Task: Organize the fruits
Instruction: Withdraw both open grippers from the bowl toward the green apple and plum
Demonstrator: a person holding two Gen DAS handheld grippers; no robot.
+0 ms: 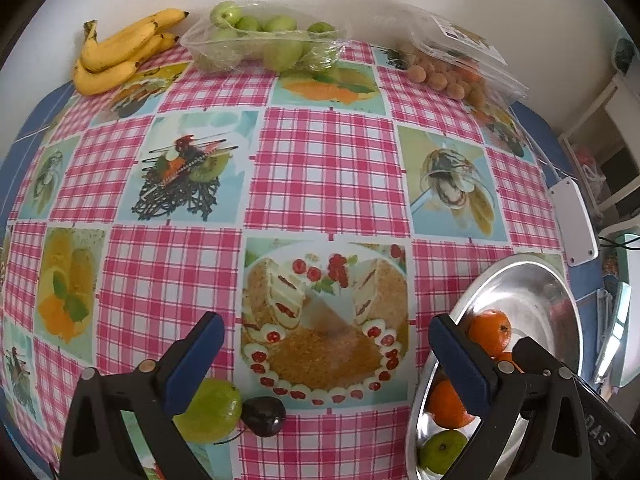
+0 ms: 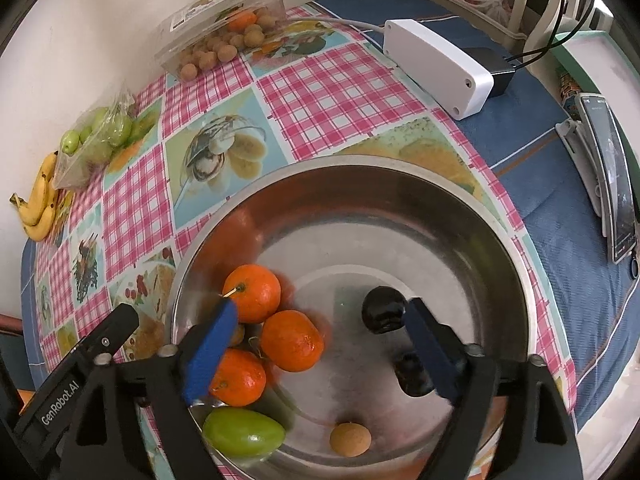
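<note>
A steel bowl (image 2: 440,200) holds three tangerines (image 2: 292,340), a green fruit (image 2: 244,432), two dark plums (image 2: 382,308) and a small tan longan (image 2: 350,438). My right gripper (image 2: 320,344) is open and empty above the bowl. My left gripper (image 1: 326,344) is open and empty over the tablecloth, left of the bowl (image 1: 560,300). A green fruit (image 1: 210,410) and a dark plum (image 1: 264,416) lie on the table by its left finger.
Along the back wall lie bananas (image 1: 116,52), a plastic tray of green fruits (image 1: 260,44) and a clear box of longans (image 1: 452,68). A white power box (image 2: 436,64) and a phone (image 2: 616,176) sit on the right of the table.
</note>
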